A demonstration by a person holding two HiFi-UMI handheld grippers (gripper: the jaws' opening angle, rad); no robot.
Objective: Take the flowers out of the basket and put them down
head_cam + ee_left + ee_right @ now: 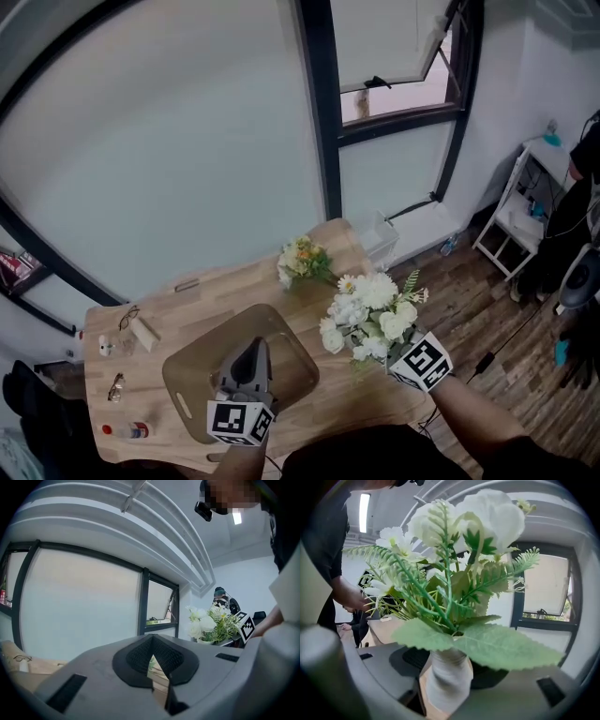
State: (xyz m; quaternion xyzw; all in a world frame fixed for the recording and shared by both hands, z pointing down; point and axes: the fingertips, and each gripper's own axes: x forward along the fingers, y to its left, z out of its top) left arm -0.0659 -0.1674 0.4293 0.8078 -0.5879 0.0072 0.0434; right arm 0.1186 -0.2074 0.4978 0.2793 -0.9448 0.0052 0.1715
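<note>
My right gripper is shut on the white-wrapped stem of a white bouquet, which stands upright over the right part of the wooden table. The tan basket sits at the table's front left. My left gripper hovers over it pointing level, jaws shut to a thin slit with nothing seen between them. Whether it touches the basket I cannot tell. A smaller yellow-white bouquet lies on the table behind the basket. The left gripper view also shows the white bouquet.
Glasses, a small white block and little bottles lie along the table's left side. A dark-framed window rises behind the table. At right are a white shelf and a person in dark clothes.
</note>
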